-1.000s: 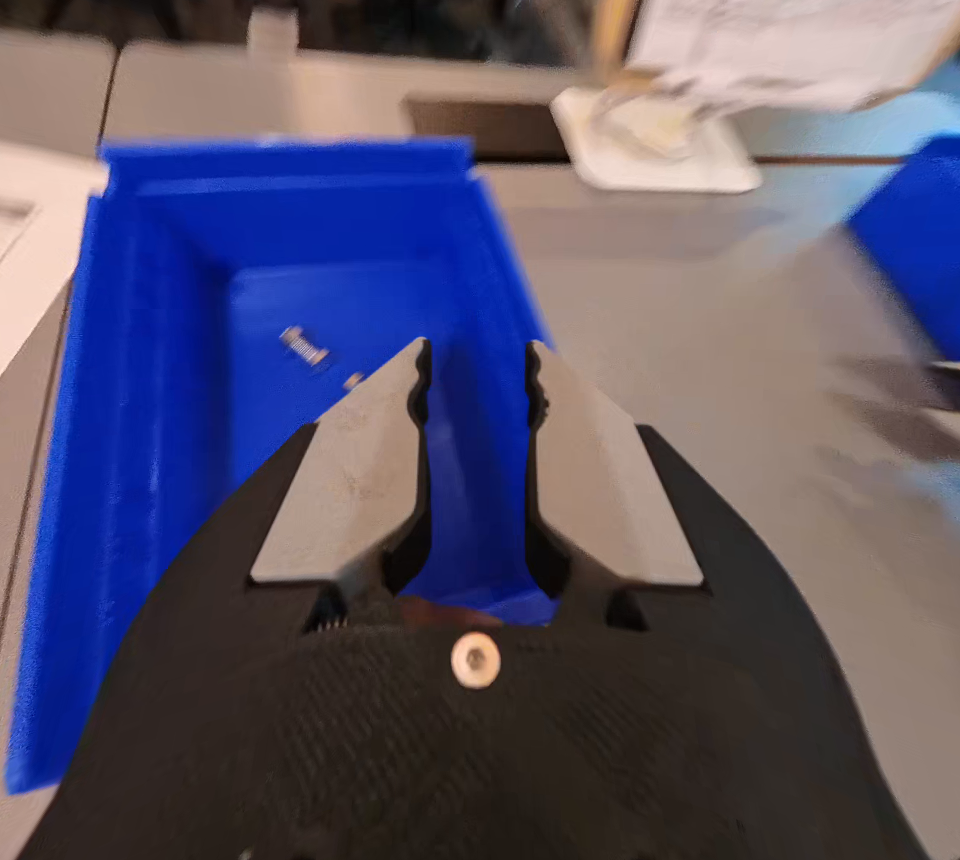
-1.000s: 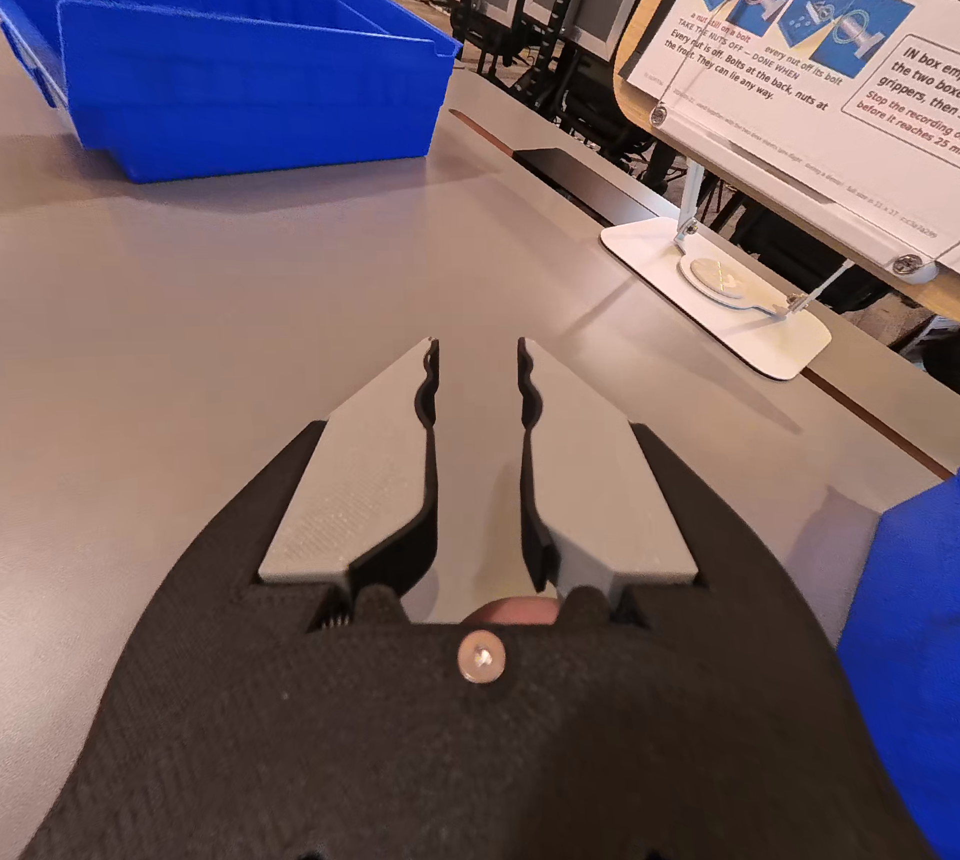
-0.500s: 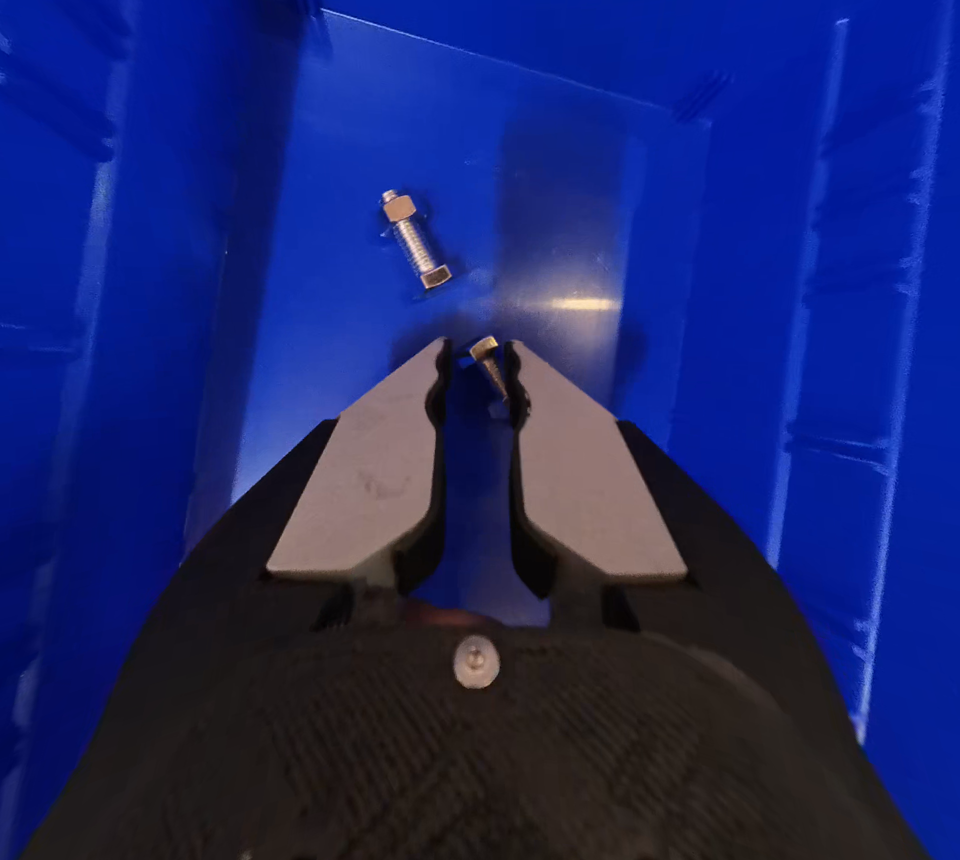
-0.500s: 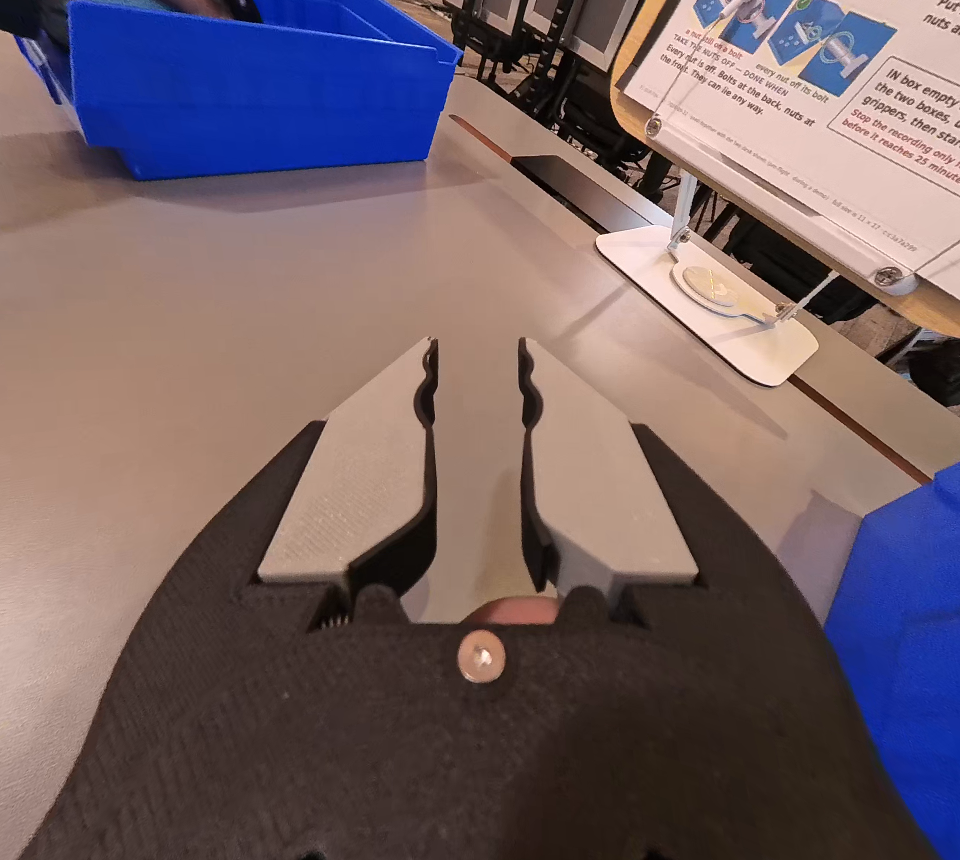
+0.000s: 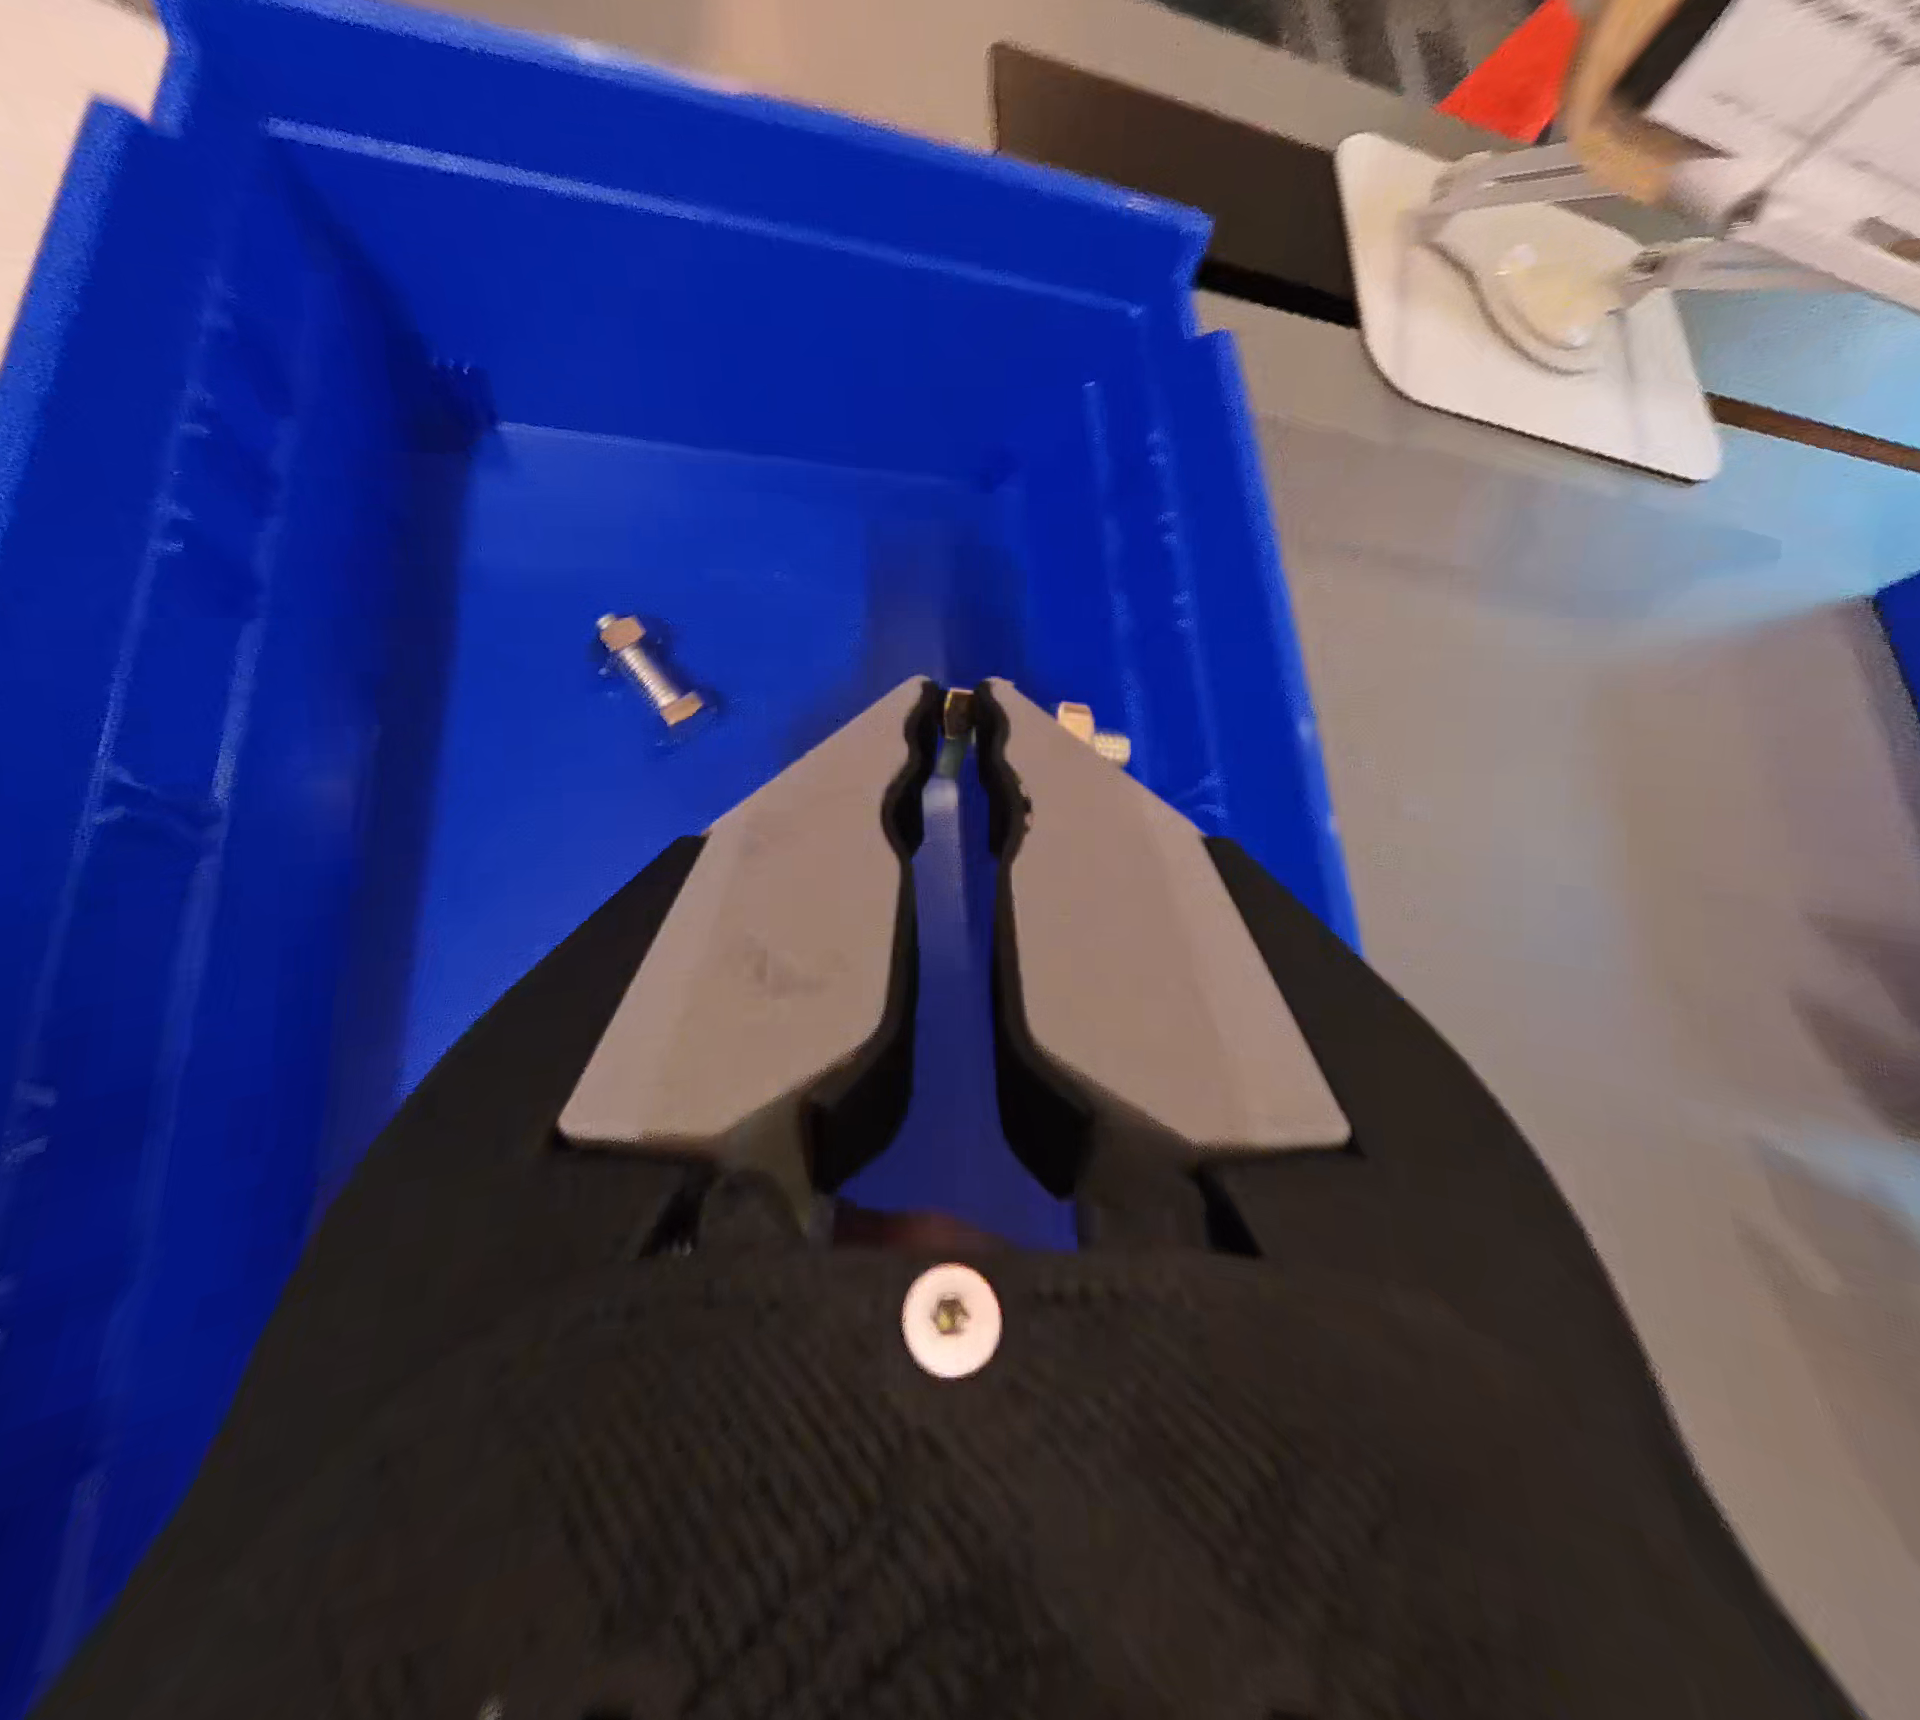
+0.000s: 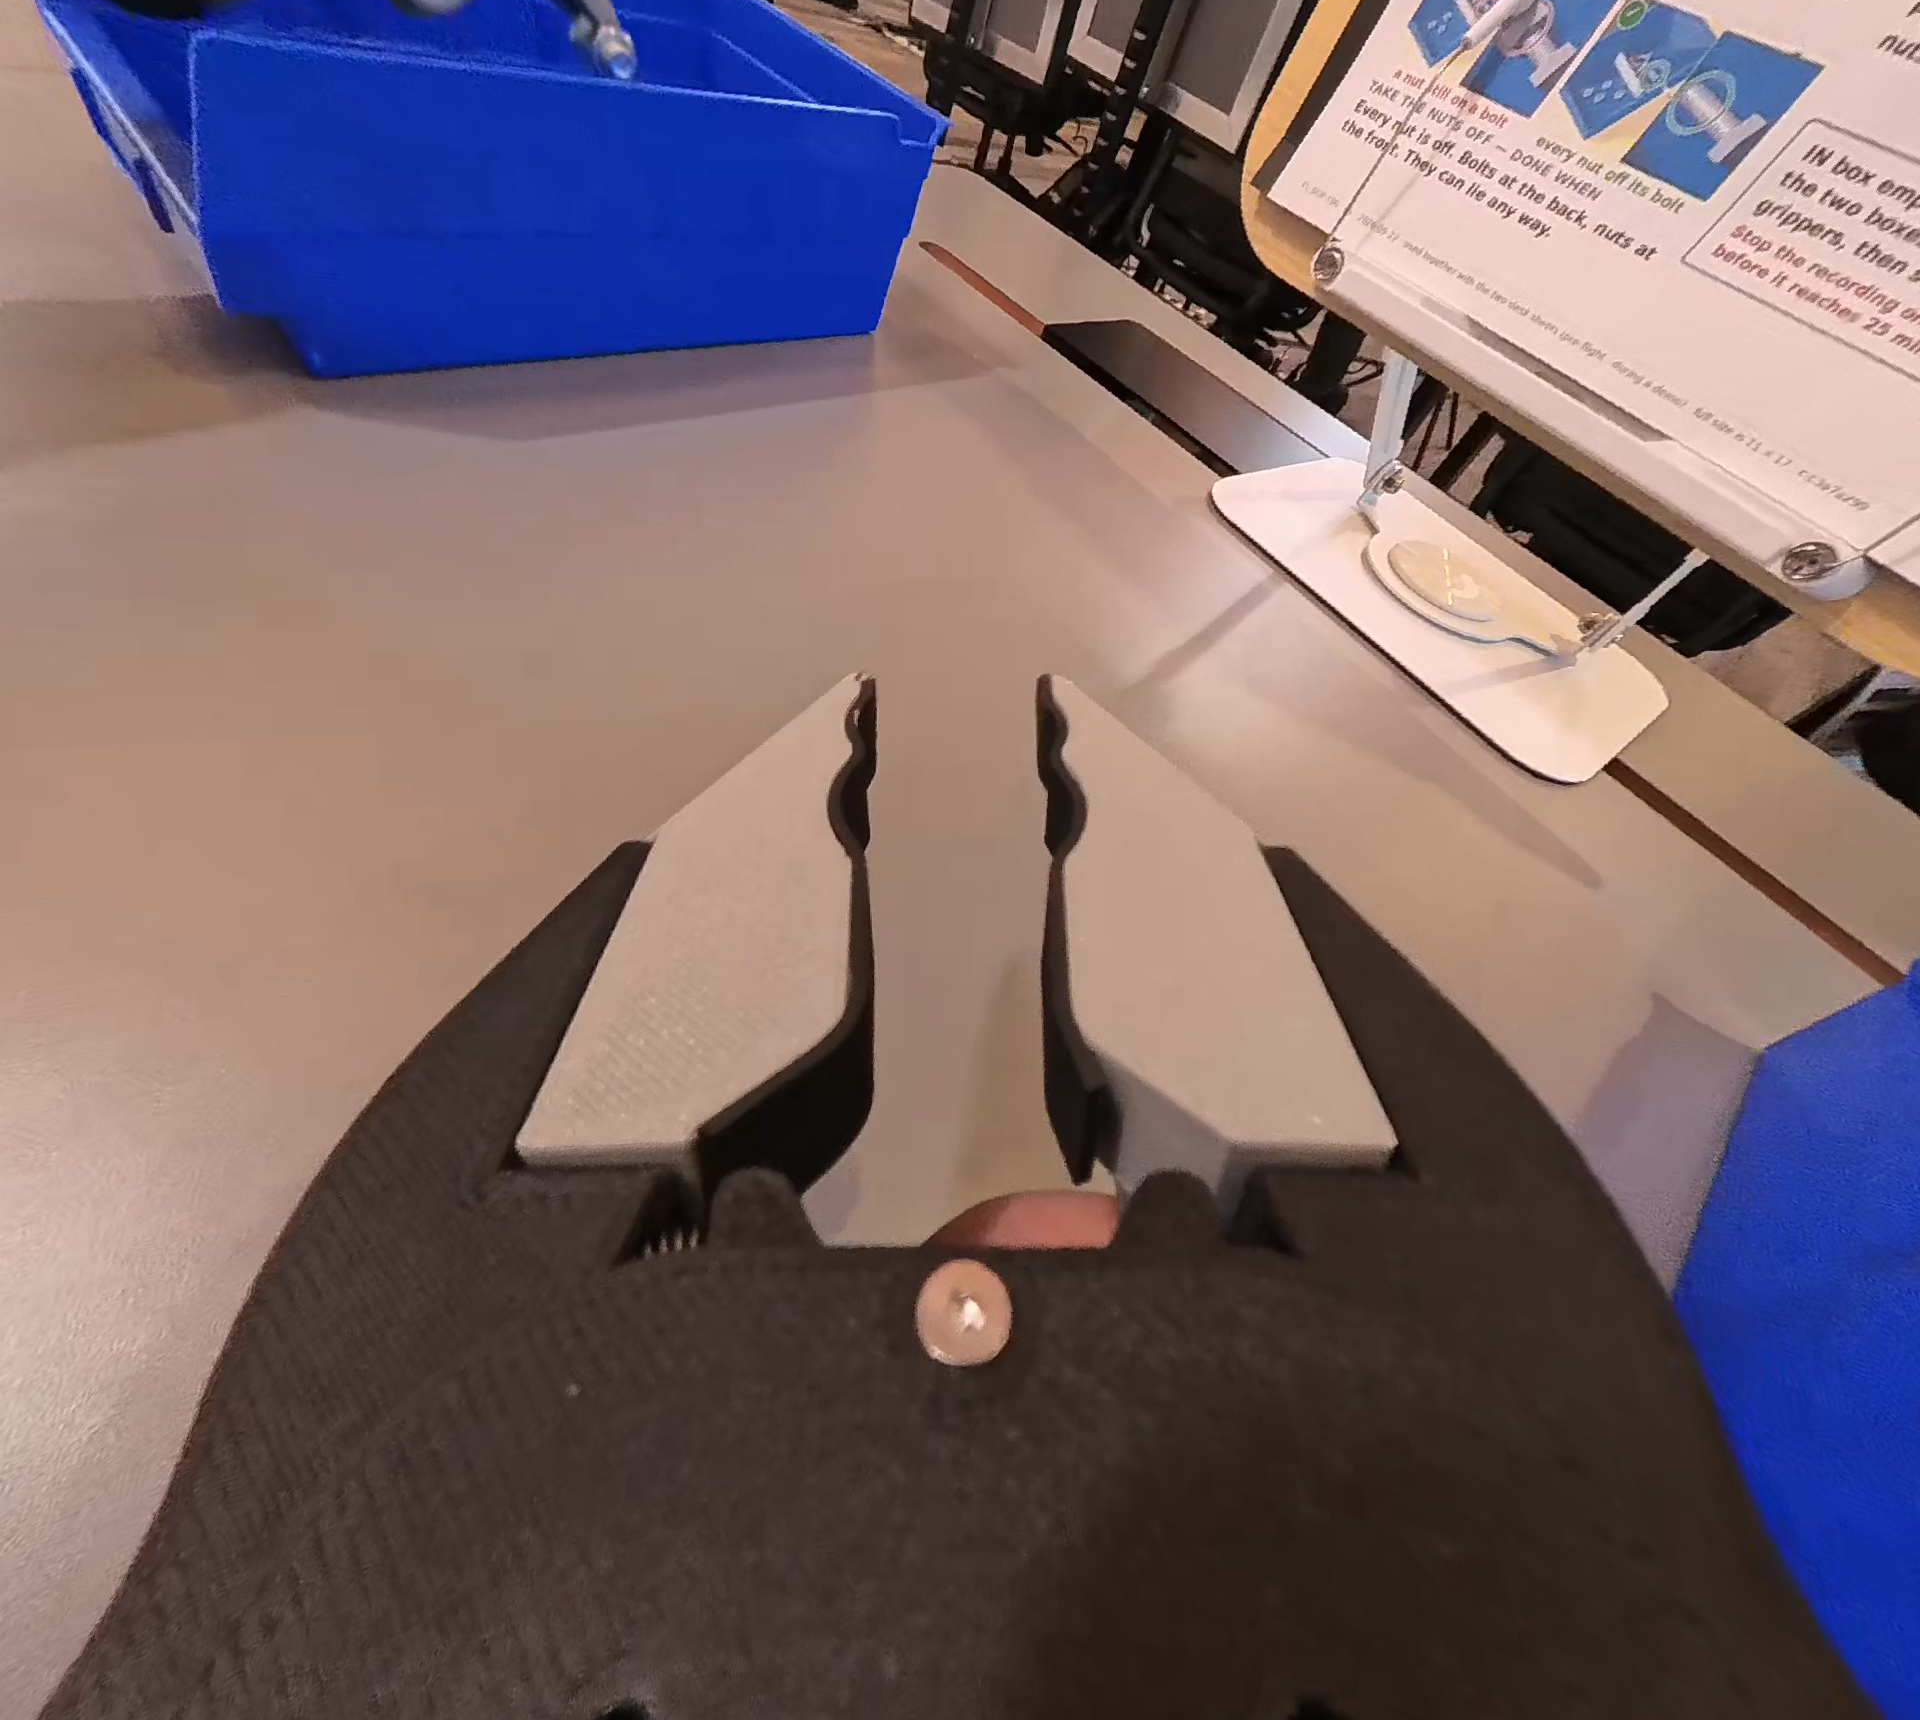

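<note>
My left gripper (image 5: pixel 956 696) is shut on a small bolt (image 5: pixel 956 718), pinched at its fingertips, above the inside of a blue bin (image 5: pixel 675 122). A second bolt with a nut (image 5: pixel 649 671) lies on the bin floor to the left. Another small metal piece (image 5: pixel 1091 732) shows beside the right finger; how it lies is hidden. In the right wrist view the left gripper (image 6: pixel 597 34), held by a hand, is over the same bin (image 6: pixel 540 216) with the bolt (image 6: pixel 615 52) at its tip. My right gripper (image 6: pixel 956 694) is open and empty, low over the grey table (image 6: pixel 416 631).
A white stand base (image 6: pixel 1455 621) carries a tilted board with a printed sheet (image 6: pixel 1621 112) at the right back. Another blue bin (image 6: pixel 1818 1307) is at the right edge. A dark slot (image 6: pixel 1174 382) sits in the table behind. Chairs and frames stand beyond the table. There is about 35 cm between the tips of the two grippers.
My left gripper closed on the bolt on the bin floor and rose with it, so the bin's rim and the table show again. My right gripper stayed in place.
</note>
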The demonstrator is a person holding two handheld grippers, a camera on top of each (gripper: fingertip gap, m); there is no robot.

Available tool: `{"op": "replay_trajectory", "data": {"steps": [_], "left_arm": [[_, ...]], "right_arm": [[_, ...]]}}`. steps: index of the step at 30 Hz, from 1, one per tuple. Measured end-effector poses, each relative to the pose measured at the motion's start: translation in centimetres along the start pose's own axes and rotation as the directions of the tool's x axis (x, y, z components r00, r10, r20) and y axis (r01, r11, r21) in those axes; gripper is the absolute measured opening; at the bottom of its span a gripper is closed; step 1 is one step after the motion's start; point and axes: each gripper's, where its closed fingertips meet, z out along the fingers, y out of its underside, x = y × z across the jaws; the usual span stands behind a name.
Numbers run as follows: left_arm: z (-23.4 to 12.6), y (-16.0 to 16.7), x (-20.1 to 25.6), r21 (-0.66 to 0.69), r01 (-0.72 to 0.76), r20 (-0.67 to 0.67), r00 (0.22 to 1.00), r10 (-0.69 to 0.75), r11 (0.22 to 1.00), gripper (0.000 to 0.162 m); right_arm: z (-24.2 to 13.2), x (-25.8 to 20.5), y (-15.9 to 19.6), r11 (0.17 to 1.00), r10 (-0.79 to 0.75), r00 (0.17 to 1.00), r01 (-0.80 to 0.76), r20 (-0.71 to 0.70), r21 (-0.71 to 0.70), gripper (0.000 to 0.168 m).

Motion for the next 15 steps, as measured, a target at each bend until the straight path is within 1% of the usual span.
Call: {"op": "replay_trajectory", "data": {"steps": [3, 6, 10, 15], "left_arm": [[-0.5, 0.3, 0.4, -0.013, -0.088, 0.048, 0.995, 0.089, 0.996, 0.004], [-0.2, 0.9, -1.4, -0.041, -0.125, 0.139, 0.982, 0.13, 0.991, 0.005], [0.2, 1.7, -2.4, -0.06, -0.118, 0.153, 0.98, 0.126, 0.991, 0.005], [0.3, 1.6, -2.7, -0.048, -0.108, 0.147, 0.982, 0.114, 0.993, 0.005]], "right_arm": [[0.3, -0.3, 0.4, 1.0, 0.008, 1.0, -0.008, 0.015, -0.014, 0.028], [0.3, -0.4, 0.4, 1.0, 0.001, 1.0, -0.001, 0.015, -0.017, 0.028], [0.3, -0.4, 0.4, 1.0, 0.001, 1.0, -0.001, 0.019, -0.017, 0.028], [0.5, -0.7, 0.8, 0.999, -0.001, 0.999, 0.002, 0.034, -0.033, 0.028]]}}
